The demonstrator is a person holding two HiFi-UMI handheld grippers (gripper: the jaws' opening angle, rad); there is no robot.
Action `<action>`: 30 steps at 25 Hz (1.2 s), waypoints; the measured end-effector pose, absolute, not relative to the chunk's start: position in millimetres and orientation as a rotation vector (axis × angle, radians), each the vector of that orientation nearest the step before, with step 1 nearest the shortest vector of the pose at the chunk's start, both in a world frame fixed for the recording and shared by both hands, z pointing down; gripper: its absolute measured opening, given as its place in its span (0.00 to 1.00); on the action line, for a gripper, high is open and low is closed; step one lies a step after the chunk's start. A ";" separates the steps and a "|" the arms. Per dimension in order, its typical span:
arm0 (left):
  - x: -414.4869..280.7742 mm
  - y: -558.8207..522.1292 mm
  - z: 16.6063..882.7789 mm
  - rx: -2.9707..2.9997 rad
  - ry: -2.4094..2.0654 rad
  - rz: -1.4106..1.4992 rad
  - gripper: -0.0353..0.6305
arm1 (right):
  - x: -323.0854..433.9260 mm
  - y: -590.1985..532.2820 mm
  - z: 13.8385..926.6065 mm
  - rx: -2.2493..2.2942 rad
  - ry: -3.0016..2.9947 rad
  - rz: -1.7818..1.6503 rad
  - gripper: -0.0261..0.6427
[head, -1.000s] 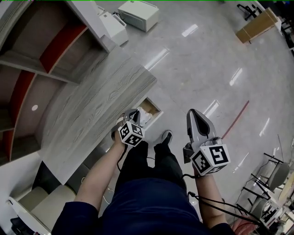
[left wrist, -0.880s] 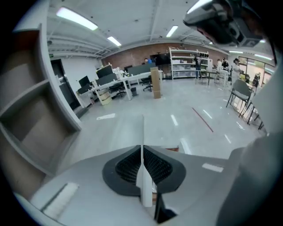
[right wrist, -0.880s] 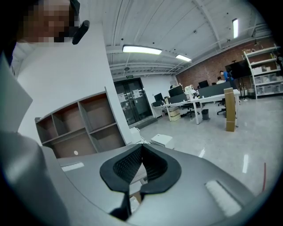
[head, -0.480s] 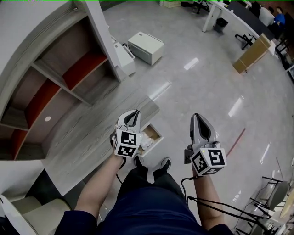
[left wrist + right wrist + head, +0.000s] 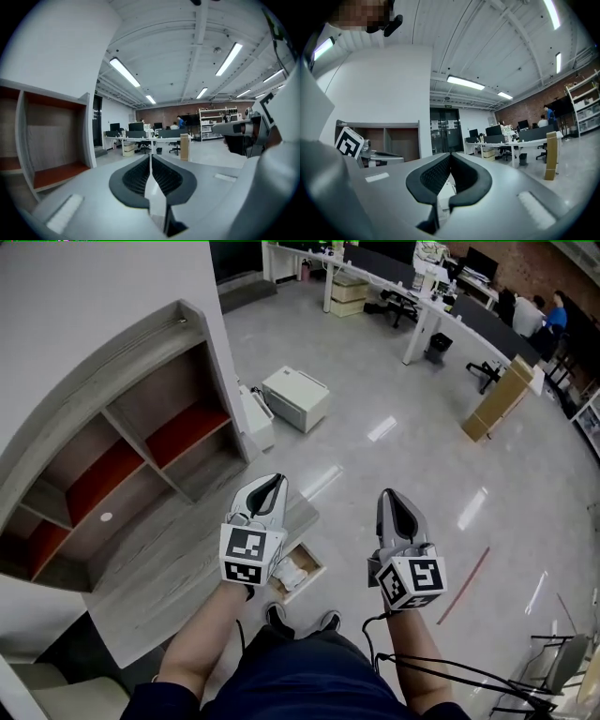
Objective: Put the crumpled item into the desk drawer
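Over desk (image 5: 178, 545) corner, left gripper (image 5: 272, 483) closed, right gripper (image 5: 387, 496) closed over floor (image 5: 422, 437).

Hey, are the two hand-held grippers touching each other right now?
Apart. The head view shows the left hand-held gripper and the right hand-held gripper side by side with a strip of bare floor between them.

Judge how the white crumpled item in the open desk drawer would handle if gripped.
The white crumpled item looks like paper or thin cloth, so it is probably light and compressible. Its irregular folds suggest it would deform under a push rather than roll.
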State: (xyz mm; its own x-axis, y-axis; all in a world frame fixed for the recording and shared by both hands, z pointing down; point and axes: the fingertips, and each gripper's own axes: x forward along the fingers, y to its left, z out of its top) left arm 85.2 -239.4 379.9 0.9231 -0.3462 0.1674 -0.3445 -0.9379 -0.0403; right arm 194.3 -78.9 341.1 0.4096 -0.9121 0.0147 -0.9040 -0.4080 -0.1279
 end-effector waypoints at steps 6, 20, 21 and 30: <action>86.8 -240.2 328.7 -3.098 0.565 -0.083 0.08 | 194.3 -87.5 311.9 -2.531 1.672 -0.027 0.05; 109.7 -252.0 279.5 -3.088 0.528 0.058 0.08 | 230.1 -87.0 260.0 -2.570 1.628 0.153 0.05; 111.3 -252.4 277.5 -3.088 0.528 0.064 0.08 | 231.4 -86.4 257.6 -2.570 1.626 0.161 0.05; 106.5 -265.1 273.6 -3.112 0.568 0.073 0.08 | 234.9 -89.0 235.0 -2.583 1.735 0.268 0.05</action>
